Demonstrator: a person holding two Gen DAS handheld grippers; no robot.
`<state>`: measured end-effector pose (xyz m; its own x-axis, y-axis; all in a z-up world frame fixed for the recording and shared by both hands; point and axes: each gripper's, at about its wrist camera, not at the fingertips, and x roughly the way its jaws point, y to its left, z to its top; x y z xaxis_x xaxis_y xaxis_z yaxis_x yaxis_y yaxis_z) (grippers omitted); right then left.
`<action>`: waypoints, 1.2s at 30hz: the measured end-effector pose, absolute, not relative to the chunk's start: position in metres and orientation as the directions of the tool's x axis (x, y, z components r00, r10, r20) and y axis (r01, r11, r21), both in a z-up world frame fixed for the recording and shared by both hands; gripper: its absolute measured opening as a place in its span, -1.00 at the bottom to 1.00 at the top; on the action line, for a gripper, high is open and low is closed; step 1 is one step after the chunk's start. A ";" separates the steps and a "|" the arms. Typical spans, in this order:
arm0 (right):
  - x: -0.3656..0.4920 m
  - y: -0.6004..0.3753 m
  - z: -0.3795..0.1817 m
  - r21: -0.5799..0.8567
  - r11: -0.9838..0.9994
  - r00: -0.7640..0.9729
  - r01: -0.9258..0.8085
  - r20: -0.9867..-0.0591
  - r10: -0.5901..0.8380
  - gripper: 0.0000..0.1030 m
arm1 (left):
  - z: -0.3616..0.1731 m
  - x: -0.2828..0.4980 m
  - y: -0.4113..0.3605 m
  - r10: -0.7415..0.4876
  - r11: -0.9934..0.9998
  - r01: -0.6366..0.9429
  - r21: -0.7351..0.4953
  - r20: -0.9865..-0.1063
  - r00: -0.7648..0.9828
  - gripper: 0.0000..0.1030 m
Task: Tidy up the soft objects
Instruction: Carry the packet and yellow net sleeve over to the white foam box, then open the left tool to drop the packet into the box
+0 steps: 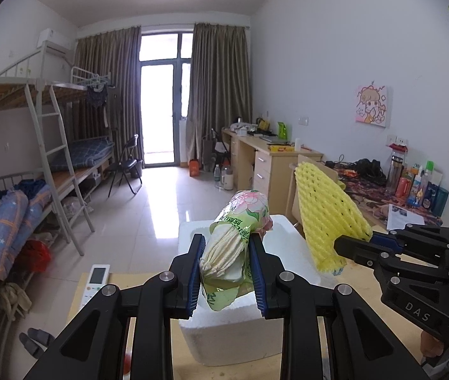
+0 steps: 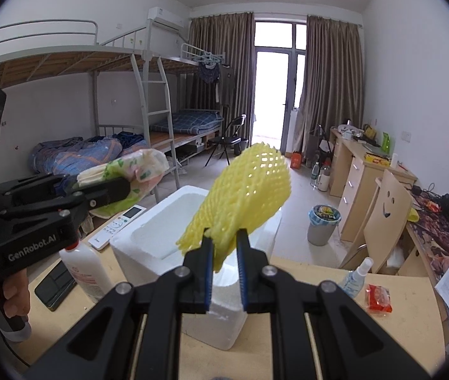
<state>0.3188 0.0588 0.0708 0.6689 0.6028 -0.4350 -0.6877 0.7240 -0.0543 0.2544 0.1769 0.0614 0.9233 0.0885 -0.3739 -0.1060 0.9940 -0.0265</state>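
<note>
**A:** Left wrist view, what does the left gripper (image 1: 226,264) hold?

**B:** Its jaws pinch a tissue pack (image 1: 237,237) in a green floral wrapper. The wrapper's green print is too skewed to read. The pack hangs over a white foam box (image 1: 221,345) on a wooden table (image 1: 363,288).

**A:** Any legible writing?

**B:** "DAS" on the body of the right gripper (image 1: 355,245), whose jaws clamp the lower end of a yellow foam net sleeve (image 1: 329,218), held beside the box. A white remote control (image 1: 95,281) lies left of the box; its labels are too small to read.

**A:** Right wrist view?

**B:** Jaws nearly together, nipping the sleeve (image 2: 246,186) by its bottom edge above the box (image 2: 148,240). "GenRobot.AI" reads on the left gripper (image 2: 110,186), which a hand (image 2: 9,294) grips by its handle; it holds the pack (image 2: 132,171) left of the box. A white bottle (image 2: 86,272) carries red print, unreadable. The remote (image 2: 119,224) lies just beyond it.
</note>
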 end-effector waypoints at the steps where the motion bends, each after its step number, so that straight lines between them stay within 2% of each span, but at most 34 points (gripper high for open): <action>1: 0.321 0.060 0.070 -0.052 0.725 0.668 -0.687 -0.437 0.602 -0.67 | 0.061 0.258 0.178 0.085 0.994 -0.105 -0.031 -0.379 0.921 -0.43; 20: 0.321 0.037 0.078 -0.043 0.781 0.716 -0.624 -0.433 0.548 -0.67 | 0.056 0.303 0.156 0.000 0.999 -0.018 -0.038 -0.433 0.901 -0.43; 32: 0.318 0.030 0.081 -0.046 0.795 0.733 -0.604 -0.424 0.532 -0.67 | 0.053 0.318 0.150 0.006 1.000 -0.015 -0.016 -0.461 0.888 -0.37; 33: 0.317 0.030 0.081 -0.048 0.796 0.734 -0.603 -0.423 0.531 -0.67 | 0.053 0.319 0.147 0.002 1.000 -0.011 -0.016 -0.465 0.885 -0.25; 35: 0.317 0.029 0.082 -0.047 0.797 0.735 -0.602 -0.422 0.530 -0.67 | 0.052 0.319 0.147 0.006 1.000 -0.013 -0.011 -0.469 0.883 0.19; 36: 0.317 0.029 0.082 -0.047 0.797 0.736 -0.601 -0.421 0.530 -0.67 | 0.053 0.319 0.147 0.010 1.000 -0.015 -0.007 -0.468 0.884 0.51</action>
